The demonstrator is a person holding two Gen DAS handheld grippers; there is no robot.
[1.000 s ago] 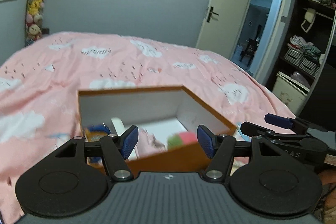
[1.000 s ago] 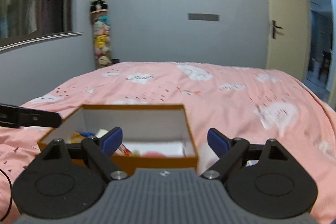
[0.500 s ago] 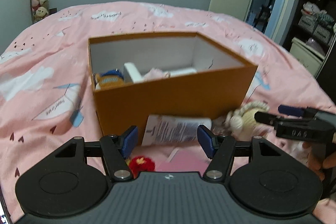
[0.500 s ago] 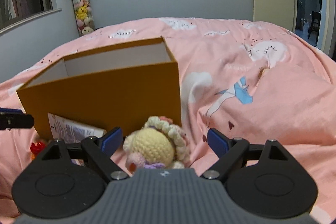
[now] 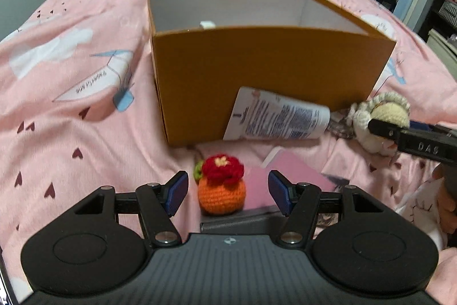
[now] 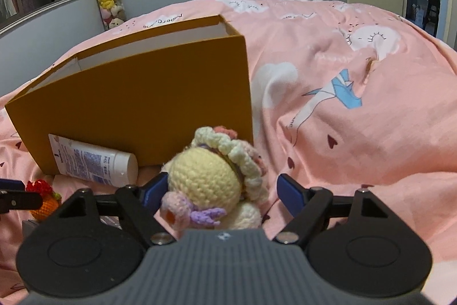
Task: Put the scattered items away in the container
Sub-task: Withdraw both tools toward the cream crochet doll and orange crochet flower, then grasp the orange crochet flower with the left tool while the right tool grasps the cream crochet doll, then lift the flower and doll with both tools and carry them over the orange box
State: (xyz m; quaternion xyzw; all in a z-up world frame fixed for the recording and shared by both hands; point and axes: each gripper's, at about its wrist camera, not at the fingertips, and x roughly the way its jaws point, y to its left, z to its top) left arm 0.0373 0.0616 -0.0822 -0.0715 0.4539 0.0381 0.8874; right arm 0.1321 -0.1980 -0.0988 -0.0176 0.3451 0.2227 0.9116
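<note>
From left to right: our left gripper (image 5: 228,192) stands open around the orange crocheted fruit (image 5: 222,190), which sits upright just before the orange box (image 5: 268,82). Our right gripper (image 6: 221,193) is closing around the cream crocheted doll (image 6: 205,185), which leans on the box's corner, pads not yet pressing. A second earlier both grippers looked over the box's rim; both have since sunk to the bedcover (image 5: 71,82).
</note>
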